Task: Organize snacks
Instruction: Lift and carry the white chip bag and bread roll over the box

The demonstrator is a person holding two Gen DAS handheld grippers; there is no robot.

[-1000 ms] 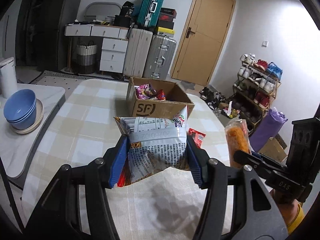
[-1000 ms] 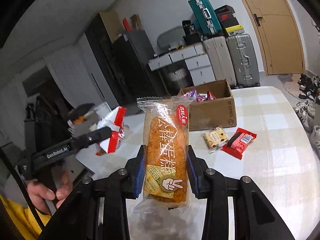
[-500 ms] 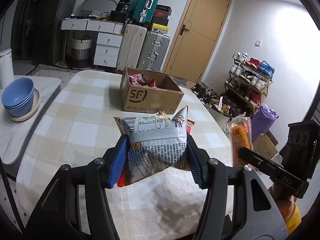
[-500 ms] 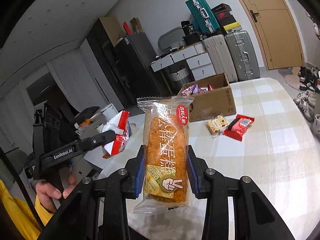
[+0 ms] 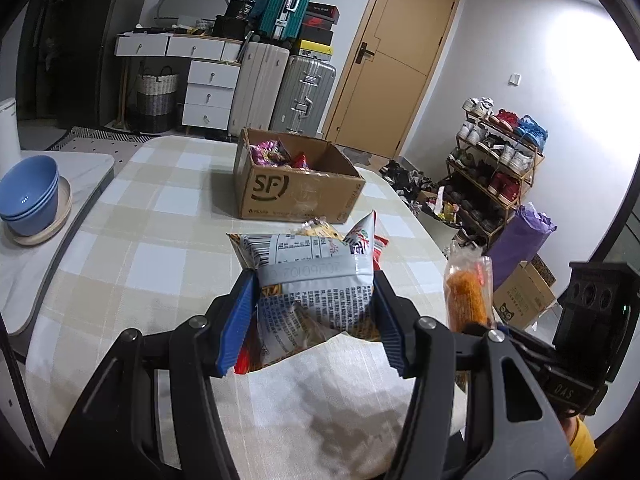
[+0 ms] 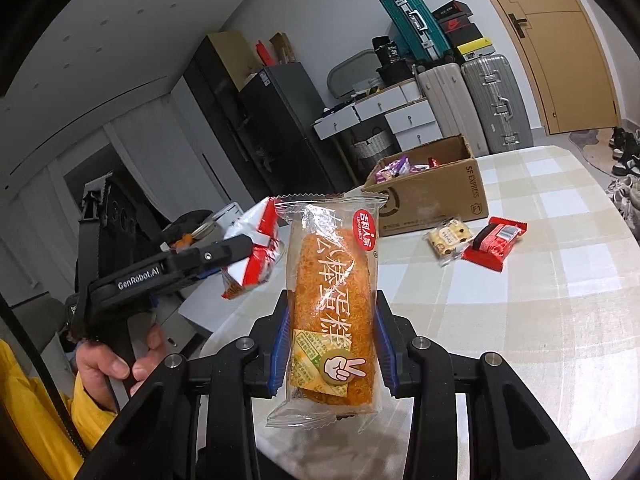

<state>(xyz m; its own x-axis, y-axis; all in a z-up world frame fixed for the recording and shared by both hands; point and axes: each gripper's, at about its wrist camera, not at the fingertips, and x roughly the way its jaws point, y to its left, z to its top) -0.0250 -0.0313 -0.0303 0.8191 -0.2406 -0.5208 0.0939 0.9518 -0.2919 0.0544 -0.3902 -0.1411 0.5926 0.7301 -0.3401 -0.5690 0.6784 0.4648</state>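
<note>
Carton [image 5: 298, 194] (marked "SF") now farther away.

"SF" on cardboard box [image 5: 296, 194], "GenRobot.AI" on left gripper [image 6: 256, 250]

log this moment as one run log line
left gripper: shut on silver chip bag | right gripper: shut on orange cake pack | both lifted above table | box: open, part filled
</note>
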